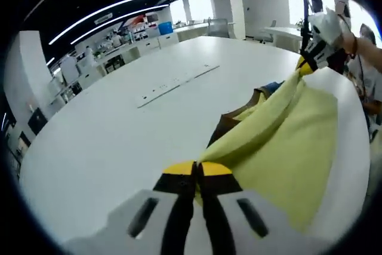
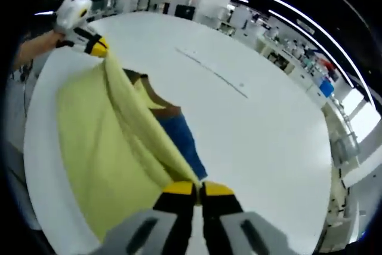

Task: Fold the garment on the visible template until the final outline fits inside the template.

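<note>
Your left gripper point(image 1: 197, 170): jaws clamped together on corner of pale yellow fabric garment point(image 1: 286, 141). Your right gripper point(image 2: 197, 190): jaws clamped on opposite corner of same garment point(image 2: 101, 147). Garment stretched taut between both grippers, lifted above large white round table point(image 1: 119, 135). Brown and blue panels point(image 2: 179, 132) hang beneath yellow layer, near table surface. Thin grey line marking point(image 1: 179, 85) on table, well apart from garment.

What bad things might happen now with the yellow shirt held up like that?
The yellow garment is stretched between the left gripper and the right gripper, each pinching just an edge, so a corner might slip out. It hangs near the white table's rim, so dropped cloth could slide off.
</note>
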Demonstrator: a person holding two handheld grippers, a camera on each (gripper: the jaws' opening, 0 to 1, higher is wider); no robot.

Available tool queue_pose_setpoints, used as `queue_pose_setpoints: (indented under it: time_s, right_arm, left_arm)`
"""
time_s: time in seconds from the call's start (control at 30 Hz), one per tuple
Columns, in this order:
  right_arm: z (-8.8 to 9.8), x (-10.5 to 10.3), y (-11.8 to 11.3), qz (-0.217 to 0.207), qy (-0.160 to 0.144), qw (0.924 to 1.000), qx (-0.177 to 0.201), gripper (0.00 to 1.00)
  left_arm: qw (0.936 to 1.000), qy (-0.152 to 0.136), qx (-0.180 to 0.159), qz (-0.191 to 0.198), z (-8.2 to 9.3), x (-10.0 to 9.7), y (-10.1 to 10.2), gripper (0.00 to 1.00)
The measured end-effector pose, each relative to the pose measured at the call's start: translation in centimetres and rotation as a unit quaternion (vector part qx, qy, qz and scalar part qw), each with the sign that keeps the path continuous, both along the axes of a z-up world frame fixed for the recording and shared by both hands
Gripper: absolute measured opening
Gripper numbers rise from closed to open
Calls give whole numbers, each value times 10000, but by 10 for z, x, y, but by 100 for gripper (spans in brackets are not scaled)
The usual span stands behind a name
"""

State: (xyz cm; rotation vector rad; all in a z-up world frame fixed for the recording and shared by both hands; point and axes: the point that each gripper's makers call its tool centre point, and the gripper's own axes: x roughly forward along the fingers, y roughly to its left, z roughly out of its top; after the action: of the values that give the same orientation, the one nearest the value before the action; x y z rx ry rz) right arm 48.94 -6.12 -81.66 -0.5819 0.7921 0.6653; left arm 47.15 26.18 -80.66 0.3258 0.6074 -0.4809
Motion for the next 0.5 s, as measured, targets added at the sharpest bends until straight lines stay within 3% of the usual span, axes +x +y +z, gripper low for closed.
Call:
queue_pose_setpoints:
  time_s: [0.33,0.5]
  right_arm:
    - [1,12,0,119,-304,9992,-238,0]
    - [-10,13,-1,16,-319,9990,-327,2]
  left_arm:
    - [9997,-54,160,-159,-9,6,-1,0]
    - [9989,-133,429,-122,-15,9,8,0]
